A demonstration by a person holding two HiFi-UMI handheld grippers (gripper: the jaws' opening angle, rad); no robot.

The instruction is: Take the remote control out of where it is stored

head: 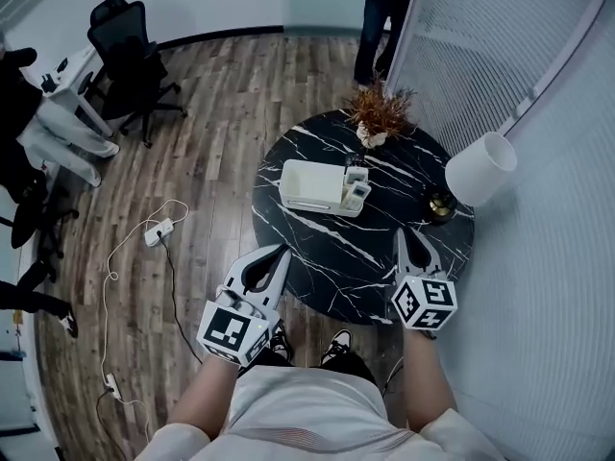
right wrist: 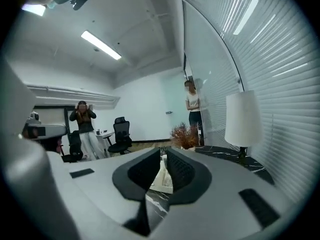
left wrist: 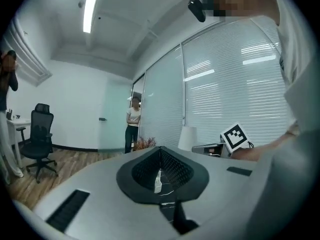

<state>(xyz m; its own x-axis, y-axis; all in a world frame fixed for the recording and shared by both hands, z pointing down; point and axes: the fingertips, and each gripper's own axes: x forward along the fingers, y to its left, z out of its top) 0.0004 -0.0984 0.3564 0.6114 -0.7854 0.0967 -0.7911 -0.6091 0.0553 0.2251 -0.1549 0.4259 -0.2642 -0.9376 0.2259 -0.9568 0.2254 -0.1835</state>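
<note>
While left tongs (head: 283, 251), right tongs (head: 405, 231) are clenched empty, remote control (head: 356, 191) well ahead

Table (head: 327, 262) stands on the floor, close to the blind wall (head: 538, 257) on its right. On the table: box (head: 309, 186) left of centre, with a smaller holder (head: 356, 196) touching its right end; plant (head: 379, 113) at the far edge, behind the box; lamp (head: 479, 168) at the right edge. Left gripper (head: 280, 252) is at the near-left rim; right gripper (head: 408, 234) is over the near-right top, the two well apart. Chair (head: 130, 41) stands far left. Power strip (head: 159, 230) lies on the floor left of the table. A person (head: 382, 22) stands beyond the plant.
</note>
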